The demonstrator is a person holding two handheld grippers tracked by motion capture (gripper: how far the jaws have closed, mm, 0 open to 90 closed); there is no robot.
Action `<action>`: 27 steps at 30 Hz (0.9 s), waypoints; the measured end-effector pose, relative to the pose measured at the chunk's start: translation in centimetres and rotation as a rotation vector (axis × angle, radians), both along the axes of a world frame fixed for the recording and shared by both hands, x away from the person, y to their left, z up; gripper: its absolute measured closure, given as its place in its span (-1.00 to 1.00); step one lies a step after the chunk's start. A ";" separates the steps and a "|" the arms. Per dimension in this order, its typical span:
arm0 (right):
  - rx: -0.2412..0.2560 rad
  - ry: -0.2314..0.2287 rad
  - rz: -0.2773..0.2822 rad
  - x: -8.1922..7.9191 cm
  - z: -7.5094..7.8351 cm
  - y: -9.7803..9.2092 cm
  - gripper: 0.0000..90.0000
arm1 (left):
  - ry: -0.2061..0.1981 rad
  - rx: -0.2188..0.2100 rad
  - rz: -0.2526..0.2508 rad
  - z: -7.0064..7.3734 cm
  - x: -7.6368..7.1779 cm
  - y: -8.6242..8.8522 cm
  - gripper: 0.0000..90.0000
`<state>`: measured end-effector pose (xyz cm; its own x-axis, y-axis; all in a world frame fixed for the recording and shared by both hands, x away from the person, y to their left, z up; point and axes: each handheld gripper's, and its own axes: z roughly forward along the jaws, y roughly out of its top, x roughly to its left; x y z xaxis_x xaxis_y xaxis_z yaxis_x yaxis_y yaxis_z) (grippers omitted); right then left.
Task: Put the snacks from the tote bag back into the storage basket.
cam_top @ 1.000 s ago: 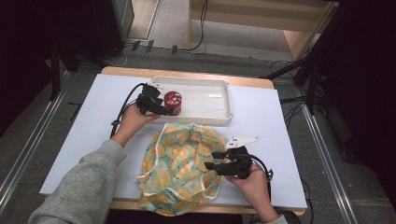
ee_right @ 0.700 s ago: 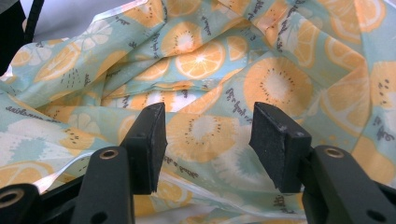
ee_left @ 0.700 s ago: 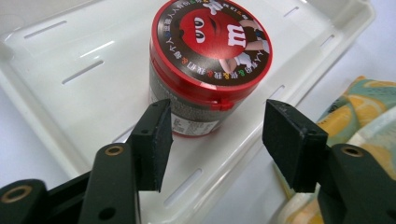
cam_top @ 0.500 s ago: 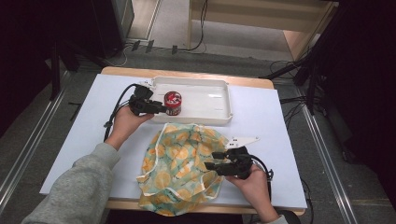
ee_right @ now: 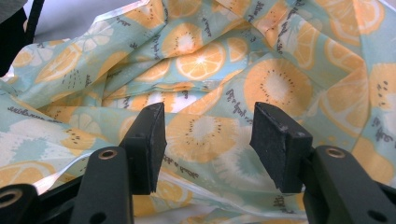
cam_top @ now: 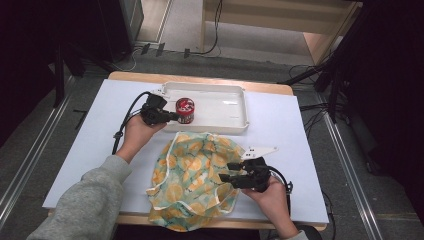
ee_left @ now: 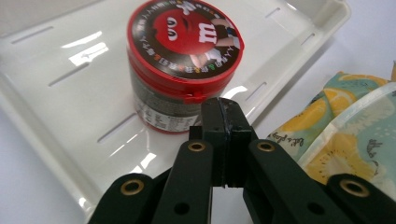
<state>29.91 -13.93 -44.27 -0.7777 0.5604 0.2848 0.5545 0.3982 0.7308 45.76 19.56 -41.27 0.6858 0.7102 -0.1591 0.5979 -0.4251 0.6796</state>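
The red-lidded candy tub stands upright inside the white tray, near its left end, and nothing holds it. One second ago the left gripper was at the tub with its tips around it; now its jaws are pressed together and empty, and they have pulled back a little, so the tips sit just beside the lower wall of the tub, over the near rim of the tray. I judge that the placing of the tub into the tray is finished and the left hand is leaving.

The right gripper has not moved in this time. Its jaws are spread wide and hover over the fruit-print cloth bag, close to the fabric but pinching nothing, as far as I can see.

The bag lies crumpled on the white table cover, in front of the tray and just beside it. The left gripper's black cable trails over the table on the left. Nothing stands between the grippers and the bag, only the loose folds can make a clean grip difficult
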 end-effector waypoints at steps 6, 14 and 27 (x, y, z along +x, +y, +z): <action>0.001 -0.002 -0.003 0.0 0.0 -0.1 0.03 | -0.003 -0.005 0.000 -0.2 0.1 -0.4 1.00; 0.001 -0.003 -0.001 0.0 0.0 0.0 0.03 | 0.006 0.004 0.010 -0.6 0.3 -0.4 1.00; -0.001 0.001 0.004 0.0 -0.1 0.0 0.03 | 0.021 -0.003 0.035 -0.8 0.8 0.2 0.97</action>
<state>29.91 -13.89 -44.34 -0.7797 0.5575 0.2850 0.5536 0.4010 0.7299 46.55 19.79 -42.03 0.6569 0.7332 -0.1758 0.6266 -0.4012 0.6681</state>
